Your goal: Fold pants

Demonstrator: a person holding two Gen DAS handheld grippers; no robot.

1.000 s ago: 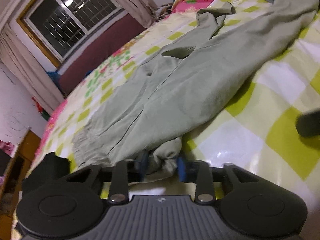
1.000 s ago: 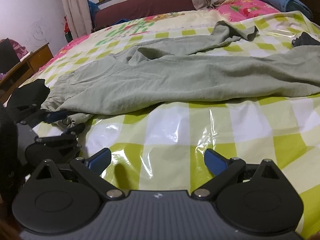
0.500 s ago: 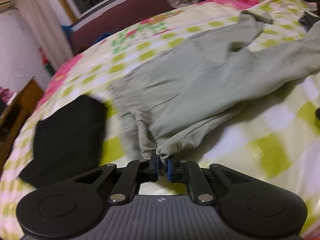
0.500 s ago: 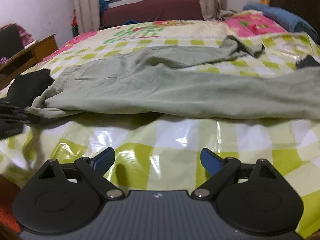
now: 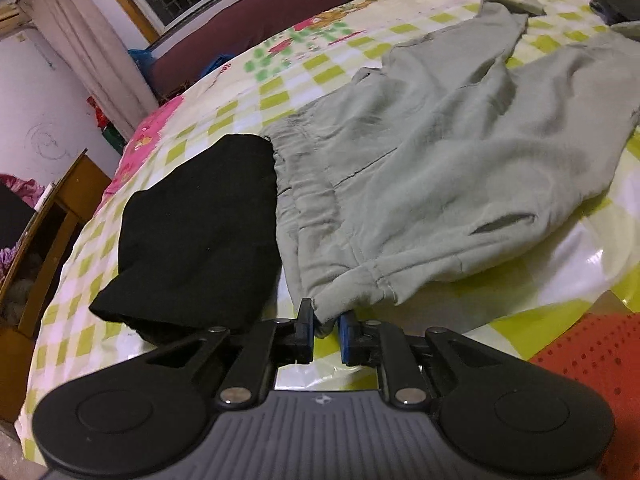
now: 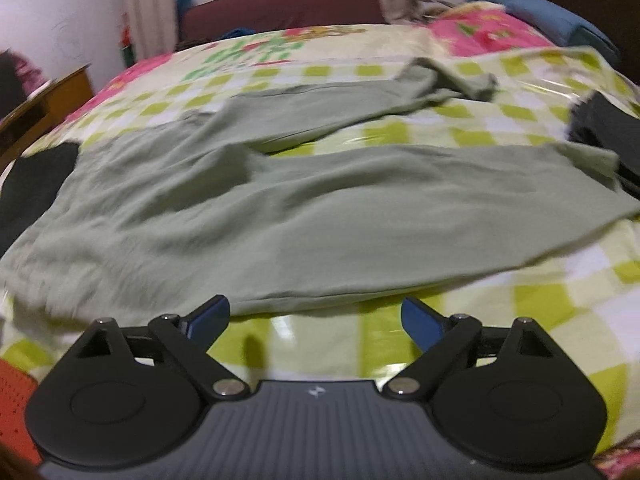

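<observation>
Grey-green pants (image 5: 432, 152) lie spread on a bed with a green and white checked cover (image 5: 560, 272). My left gripper (image 5: 326, 326) is shut on the near corner of the pants' waistband, at the front edge of the bed. In the right wrist view the pants (image 6: 304, 208) stretch across the bed, legs running to the right. My right gripper (image 6: 316, 316) is open and empty, just in front of the near edge of the pants.
A folded black garment (image 5: 200, 240) lies left of the waistband, touching it. A wooden cabinet (image 5: 44, 248) stands left of the bed. Dark clothes (image 6: 608, 136) lie at the far right. Blue bedding (image 6: 552, 16) and a window with curtains are at the back.
My left gripper closed on the waistband corner and pulled it toward the bed's front edge, spreading the pants. My right gripper moved closer to the pants and stayed open.
</observation>
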